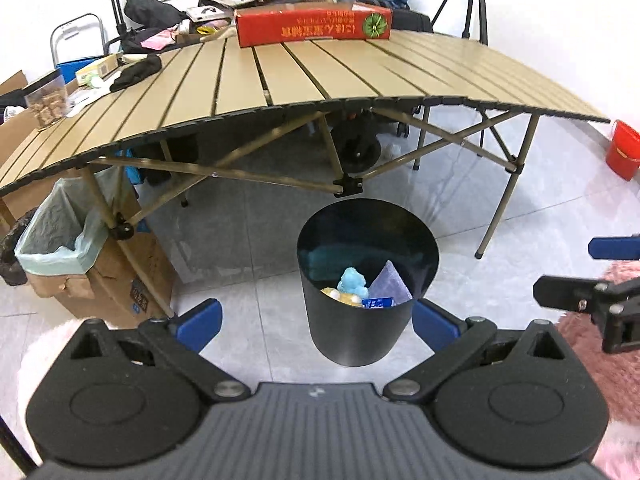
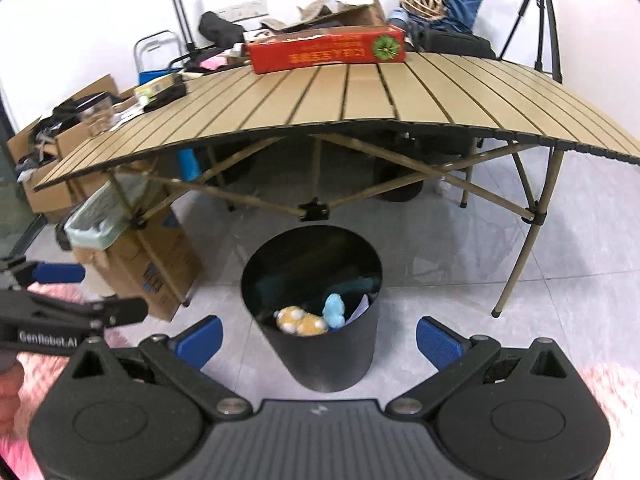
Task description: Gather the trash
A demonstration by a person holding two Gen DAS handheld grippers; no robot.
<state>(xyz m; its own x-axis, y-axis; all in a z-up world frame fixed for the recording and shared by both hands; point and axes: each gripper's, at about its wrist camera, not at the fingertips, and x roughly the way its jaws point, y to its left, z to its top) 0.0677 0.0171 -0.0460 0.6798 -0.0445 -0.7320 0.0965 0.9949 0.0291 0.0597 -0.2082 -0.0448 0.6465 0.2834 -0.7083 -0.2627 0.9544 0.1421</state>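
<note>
A black round bin stands on the grey floor in front of a folding table. Inside lie a blue plush toy, a purple sheet and a small blue-and-white wrapper. My left gripper hangs above the bin's near side, open and holding nothing. The right wrist view shows the same bin with a yellow plush and the blue plush toy in it. My right gripper is open over the bin's near rim, empty. Each gripper shows at the edge of the other's view.
The slatted tan table carries a red box, a black cloth and a clear jar. A cardboard box with a green liner stands left of the bin. A red bucket is far right. Pink fluffy sleeves flank the grippers.
</note>
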